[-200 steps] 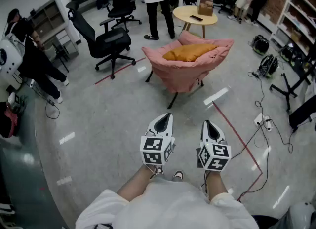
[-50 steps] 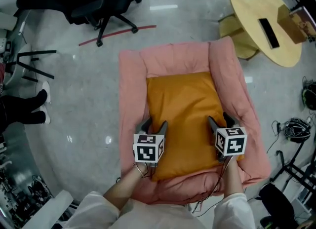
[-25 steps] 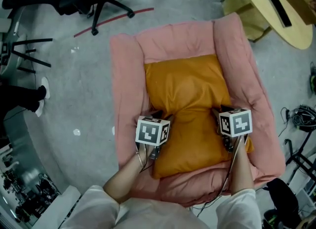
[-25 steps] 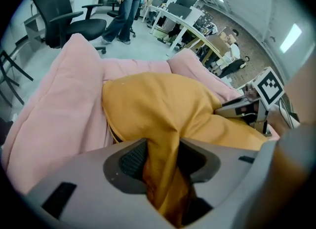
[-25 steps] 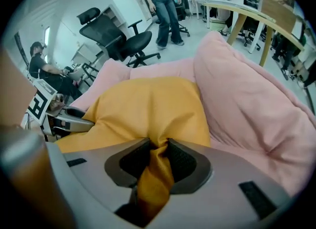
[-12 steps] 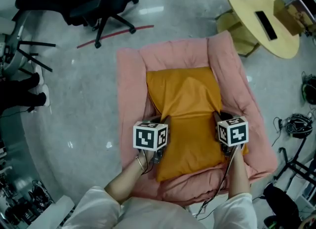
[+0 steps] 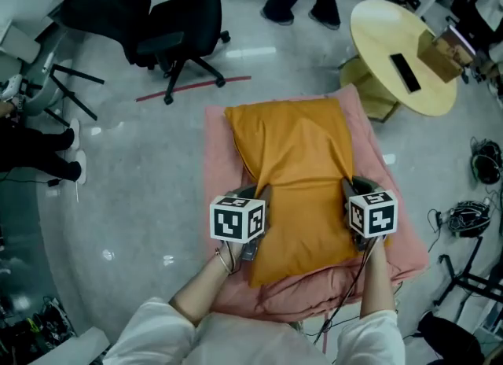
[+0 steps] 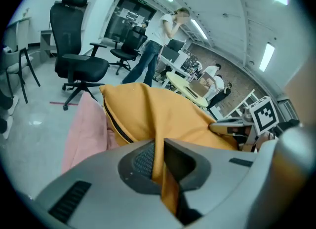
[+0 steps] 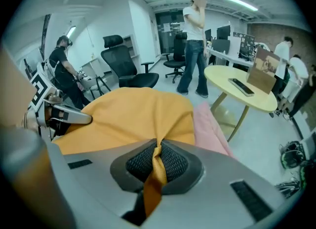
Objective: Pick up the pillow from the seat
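Pillow (image 7: 302,171) (orange) is held over the pink seat (image 7: 218,159). The left gripper (image 7: 262,192) has its jaws pinching the pillow's left edge, and the right gripper (image 7: 350,187) pinches its right edge, fabric bunched.

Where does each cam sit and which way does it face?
Head view: on the head, steeply down at pillow and pink seat; forearms, left gripper, right gripper show.
Left gripper view: on left gripper, along its jaws pinching pillow; right gripper across.
Right gripper view: on right gripper, same; left gripper across.
Shared: pillow, round table.

Bright ceiling light, fisheye-warped edges
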Available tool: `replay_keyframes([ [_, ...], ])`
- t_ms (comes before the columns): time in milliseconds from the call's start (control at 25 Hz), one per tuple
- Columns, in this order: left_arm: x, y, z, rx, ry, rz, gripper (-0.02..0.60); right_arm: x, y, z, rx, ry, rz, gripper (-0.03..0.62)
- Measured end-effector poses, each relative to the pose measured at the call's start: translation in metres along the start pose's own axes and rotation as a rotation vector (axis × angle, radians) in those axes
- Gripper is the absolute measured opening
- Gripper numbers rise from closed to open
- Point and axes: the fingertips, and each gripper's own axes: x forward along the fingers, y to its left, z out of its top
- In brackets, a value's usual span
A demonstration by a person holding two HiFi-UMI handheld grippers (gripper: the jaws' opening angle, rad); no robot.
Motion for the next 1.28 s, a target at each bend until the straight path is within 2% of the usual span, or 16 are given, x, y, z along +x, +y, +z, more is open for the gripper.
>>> replay_keyframes([
  [400, -0.084, -0.018, 0.038, 0.099, -0.132, 0.029, 0.021, -0.071, 0.042, 0.049, -0.049, -0.171, -0.011, 0.035],
  [600, -0.136, -0.033, 0.055, 0.184, -0.191, 0.018, 0.021, -0.107, 0.068, 0.066, -0.052, -0.280, 0.039, 0.035],
  [760, -0.176, -0.039, 0.065, 0.234, -0.255, 0.080, 0.021, -0.128, 0.089, 0.077, -0.071, -0.350, 0.075, 0.035],
  [920, -0.207, -0.038, 0.056, 0.246, -0.315, 0.126, 0.021, -0.144, 0.114, 0.080, -0.105, -0.399, 0.082, 0.035],
  [1280, -0.282, -0.001, 0.031, 0.251, -0.371, 0.096, 0.021, -0.171, 0.199, 0.078, -0.132, -0.435, 0.068, 0.035],
])
